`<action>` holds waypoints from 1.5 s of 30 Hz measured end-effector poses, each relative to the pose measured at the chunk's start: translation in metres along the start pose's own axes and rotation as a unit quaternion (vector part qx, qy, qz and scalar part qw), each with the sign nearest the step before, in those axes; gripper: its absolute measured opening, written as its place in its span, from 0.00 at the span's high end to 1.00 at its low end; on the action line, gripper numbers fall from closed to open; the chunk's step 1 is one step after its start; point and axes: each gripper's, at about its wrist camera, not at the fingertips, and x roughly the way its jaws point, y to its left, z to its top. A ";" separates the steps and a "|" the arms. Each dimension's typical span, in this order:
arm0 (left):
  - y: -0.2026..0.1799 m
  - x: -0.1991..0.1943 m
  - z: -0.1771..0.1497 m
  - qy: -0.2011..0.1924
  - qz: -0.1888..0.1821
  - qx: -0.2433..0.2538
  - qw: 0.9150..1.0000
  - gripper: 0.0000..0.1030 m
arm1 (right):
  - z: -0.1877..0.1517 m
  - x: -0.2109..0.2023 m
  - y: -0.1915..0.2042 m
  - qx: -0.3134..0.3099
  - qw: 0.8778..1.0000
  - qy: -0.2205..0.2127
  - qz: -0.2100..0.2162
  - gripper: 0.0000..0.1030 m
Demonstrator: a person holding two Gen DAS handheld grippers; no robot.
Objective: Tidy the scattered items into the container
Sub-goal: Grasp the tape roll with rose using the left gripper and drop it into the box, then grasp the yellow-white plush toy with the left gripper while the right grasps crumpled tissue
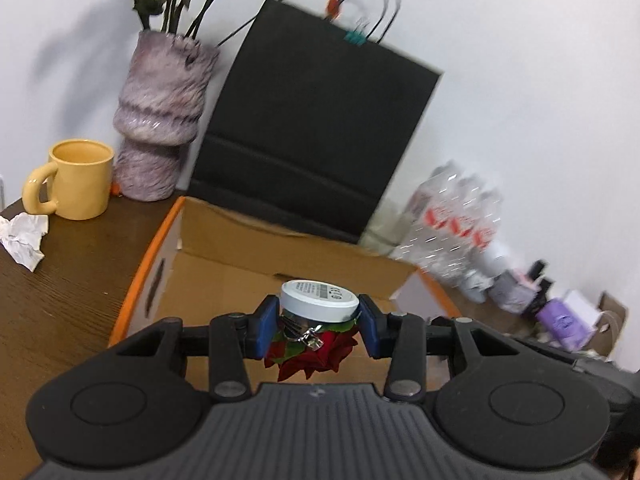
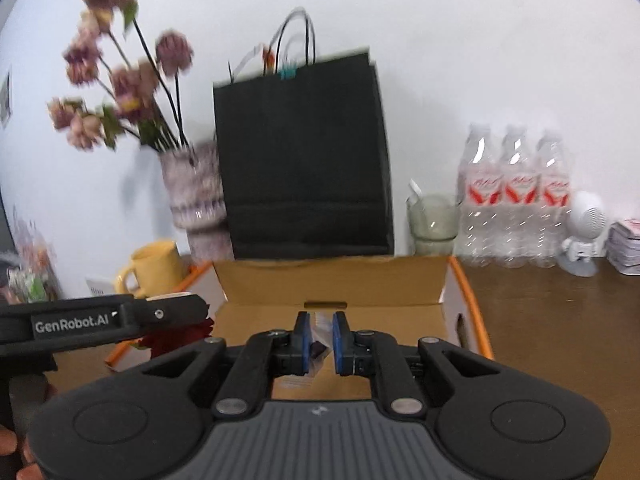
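Carrying both loads toward the box right now. Left gripper (image 1: 318, 326) is partly open but clamped on a small clear jar with a flat white round lid (image 1: 318, 300), red rose petals and green leaf inside, something small and silver on its front. Blue pads (image 1: 266, 330) press its sides just under the lid. Jar stands upright, long axis vertical, lid up.

Right gripper (image 2: 320, 340) is nearly shut, pinching a thin clear plastic wrapper with a dark bit at the bottom (image 2: 319, 338). Too blurred to say what the item is. It hangs upright between the pads.

Key relation: the open brown cardboard box with orange-edged white sides (image 1: 224, 240) lies straight ahead of and below both grippers. In the left wrist view the jar sits over the near edge of the box opening. In the right wrist view the wrapper is framed against the box's inner floor, and the left gripper pokes in from the left beside the box's left wall. My read is both are about equally close, right a touch more centred. Next move looks like easing forward and down, then releasing inside the walls. The jar could tip or roll if dropped from height, so lower it first.

Left of the box on the dark wood-grain table (image 1: 60, 280): crumpled white paper (image 1: 24, 236), a yellow ceramic mug (image 1: 76, 180), still out of the box. Further back, a mauve fuzzy vase with dried flowers (image 1: 164, 120), a black paper carrier bag (image 1: 316, 128) behind the box, a shrink-wrapped pack of clear water bottles (image 2: 516, 200) at right against the white wall.
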 end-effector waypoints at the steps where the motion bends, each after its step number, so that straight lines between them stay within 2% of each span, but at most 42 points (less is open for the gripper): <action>1: 0.002 0.004 -0.001 0.002 0.006 0.004 1.000 0.58 | 0.000 0.009 0.000 -0.004 1.000 0.007 -0.002 0.90; 5: 0.008 0.014 -0.005 0.015 0.021 0.004 1.000 0.58 | -0.005 0.030 0.001 -0.009 0.999 0.032 -0.007 0.90; 6: 0.009 0.016 -0.005 0.020 0.028 0.004 0.999 0.51 | -0.007 0.032 0.001 -0.010 0.999 0.039 -0.010 0.88; 7: 0.009 0.016 -0.006 0.022 0.034 0.003 0.999 0.34 | -0.008 0.034 0.002 -0.013 0.999 0.047 -0.015 0.86; 8: 0.009 0.015 -0.006 0.021 0.041 0.002 0.999 0.23 | -0.009 0.036 0.003 -0.017 0.998 0.054 -0.020 0.81; 9: 0.009 0.013 -0.006 0.017 0.049 0.001 0.999 0.08 | -0.009 0.036 0.004 -0.018 0.998 0.057 -0.025 0.59; 10: 0.007 0.011 -0.005 0.014 0.056 0.002 0.998 0.00 | -0.010 0.036 0.004 -0.018 0.998 0.059 -0.030 0.26; 12: 0.005 0.009 -0.003 0.011 0.069 0.010 0.997 0.00 | -0.009 0.033 0.005 -0.024 0.997 0.056 -0.038 0.00; 20: 0.006 0.010 -0.002 0.021 0.089 0.003 0.996 0.00 | -0.005 0.030 0.002 -0.021 0.996 0.068 -0.057 0.00; 32: -0.006 -0.009 0.001 0.005 0.065 0.007 0.998 0.00 | -0.001 0.023 0.004 -0.024 0.996 0.065 -0.057 0.00; 39: -0.012 -0.051 0.000 -0.016 0.035 0.004 0.999 0.00 | -0.003 -0.018 0.010 -0.026 0.998 0.043 -0.049 0.00; 45: -0.004 -0.092 -0.015 -0.020 0.041 0.015 0.999 0.00 | -0.019 -0.061 0.010 -0.028 0.998 0.036 -0.052 0.00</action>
